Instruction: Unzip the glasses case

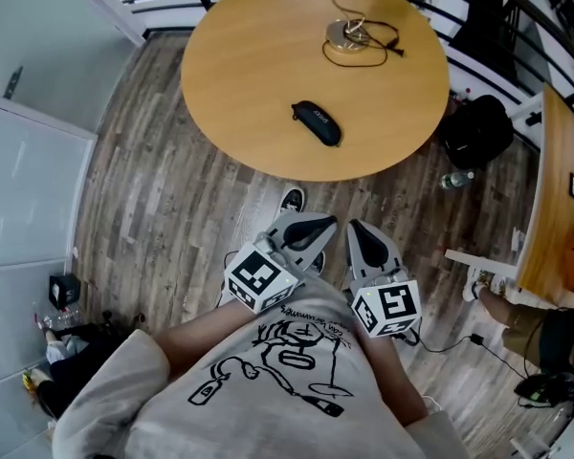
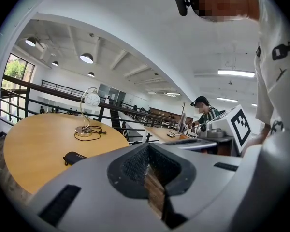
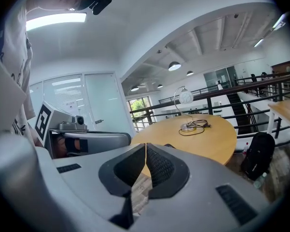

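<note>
Head view finds us at the start: left gripper and right gripper hang by our chest, short of the round table, each with its jaws pressed together on nothing. The glasses case lies on the table's near half, well apart from both; its zip is too small to read. A lamp stands near the table's far edge. Next, we judge, we must reach the table, spread the jaws, steady the case and find the pull.
</note>
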`<state>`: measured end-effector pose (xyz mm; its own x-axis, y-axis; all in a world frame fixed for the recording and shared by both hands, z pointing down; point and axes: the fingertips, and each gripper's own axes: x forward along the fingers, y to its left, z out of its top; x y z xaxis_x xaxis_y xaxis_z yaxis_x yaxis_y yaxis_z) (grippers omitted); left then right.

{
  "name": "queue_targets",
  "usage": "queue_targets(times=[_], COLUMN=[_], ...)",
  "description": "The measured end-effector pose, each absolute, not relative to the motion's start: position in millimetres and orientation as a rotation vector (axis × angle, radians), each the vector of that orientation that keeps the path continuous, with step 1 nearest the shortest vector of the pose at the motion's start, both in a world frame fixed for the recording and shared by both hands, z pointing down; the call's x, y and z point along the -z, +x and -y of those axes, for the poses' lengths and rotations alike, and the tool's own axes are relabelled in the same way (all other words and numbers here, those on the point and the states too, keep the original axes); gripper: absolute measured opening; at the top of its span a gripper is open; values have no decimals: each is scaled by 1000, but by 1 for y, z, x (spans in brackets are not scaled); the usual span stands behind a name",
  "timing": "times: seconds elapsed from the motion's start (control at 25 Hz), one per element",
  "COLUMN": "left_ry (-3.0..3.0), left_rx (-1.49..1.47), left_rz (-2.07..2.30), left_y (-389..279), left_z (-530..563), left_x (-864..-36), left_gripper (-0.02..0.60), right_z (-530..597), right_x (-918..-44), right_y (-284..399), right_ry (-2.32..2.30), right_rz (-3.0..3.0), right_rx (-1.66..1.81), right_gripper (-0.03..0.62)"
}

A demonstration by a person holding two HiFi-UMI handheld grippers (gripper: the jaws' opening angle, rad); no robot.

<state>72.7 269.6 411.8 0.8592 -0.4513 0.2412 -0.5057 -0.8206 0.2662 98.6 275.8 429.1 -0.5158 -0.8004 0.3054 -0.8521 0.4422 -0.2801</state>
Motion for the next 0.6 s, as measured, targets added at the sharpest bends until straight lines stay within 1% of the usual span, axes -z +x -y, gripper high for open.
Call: queue_targets(times=[0.28, 0.6], left_ry=[2699, 2674], left_rx=[-217, -171], left_rz=[707, 729], left_y=[68, 40], left_z=[-218, -132], left_x=[-416, -407], left_gripper=[8, 8], right_z=[-225, -142], right_x=[-434, -426], right_y=[90, 64], right_ry=[1456, 1430], right_rz=[2541, 2531], right_rx=[-609, -582], right_gripper=[25, 25])
